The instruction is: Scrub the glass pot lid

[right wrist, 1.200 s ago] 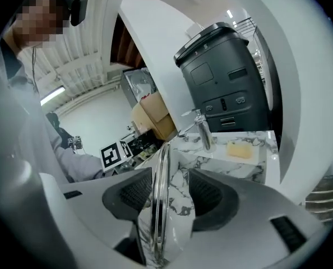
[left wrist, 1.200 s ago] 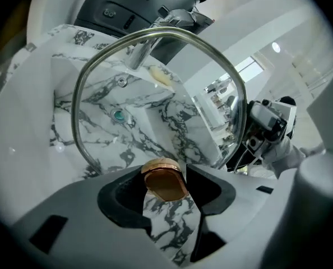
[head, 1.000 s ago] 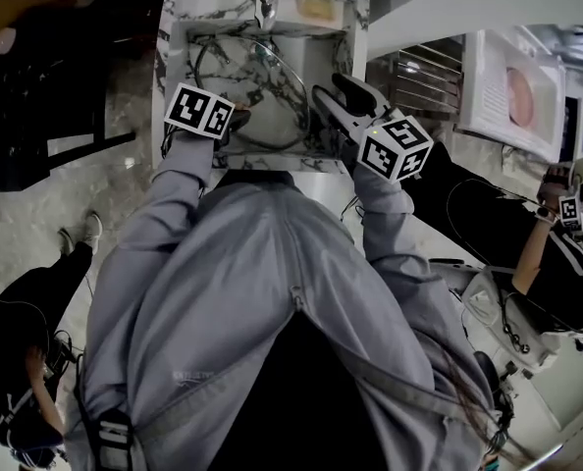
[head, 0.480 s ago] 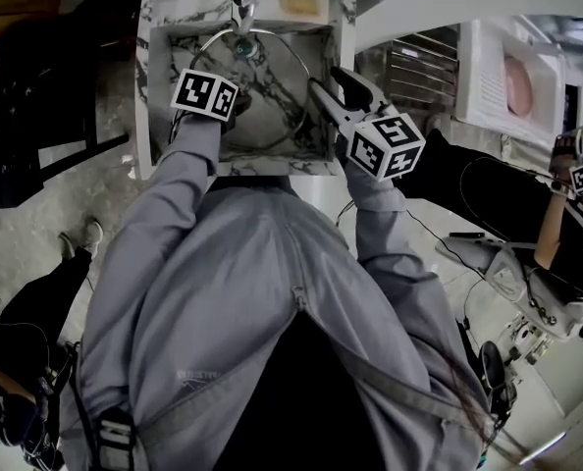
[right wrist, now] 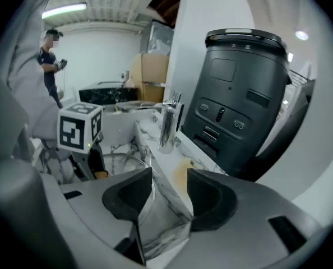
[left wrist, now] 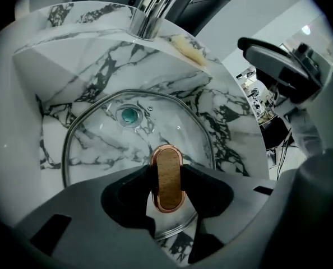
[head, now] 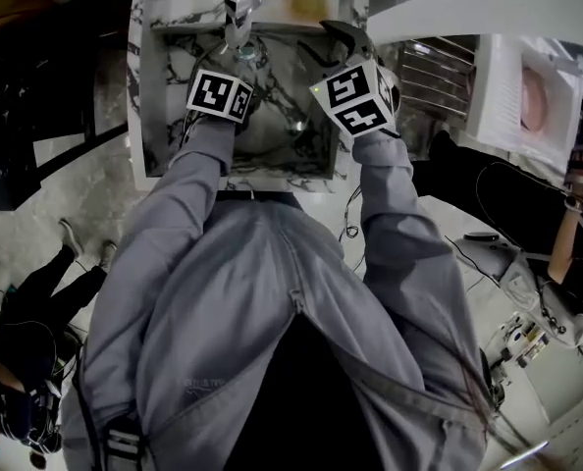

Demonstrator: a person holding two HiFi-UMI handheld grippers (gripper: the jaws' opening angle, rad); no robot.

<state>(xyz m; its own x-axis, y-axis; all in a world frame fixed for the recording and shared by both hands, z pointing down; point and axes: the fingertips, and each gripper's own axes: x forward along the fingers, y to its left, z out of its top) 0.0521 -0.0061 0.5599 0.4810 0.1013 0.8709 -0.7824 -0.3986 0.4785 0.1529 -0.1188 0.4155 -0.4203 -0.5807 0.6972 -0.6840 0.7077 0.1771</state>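
The glass pot lid lies in the marble sink, its steel rim showing over the teal drain. My left gripper is shut on the lid's wooden, copper-edged knob, a pad pressing each side. In the head view this left gripper sits under its marker cube over the lid. My right gripper is open with nothing between its pads, held over the sink's back right corner. A yellowish sponge rests on the back ledge.
A chrome faucet rises at the back middle of the sink. A dark appliance stands behind the ledge. A wire dish rack is to the right of the sink. People stand at the lower left and far right.
My right gripper has moved from the sink's front right corner to its back right, beside the ledge. The left gripper has stayed at the lid's knob.
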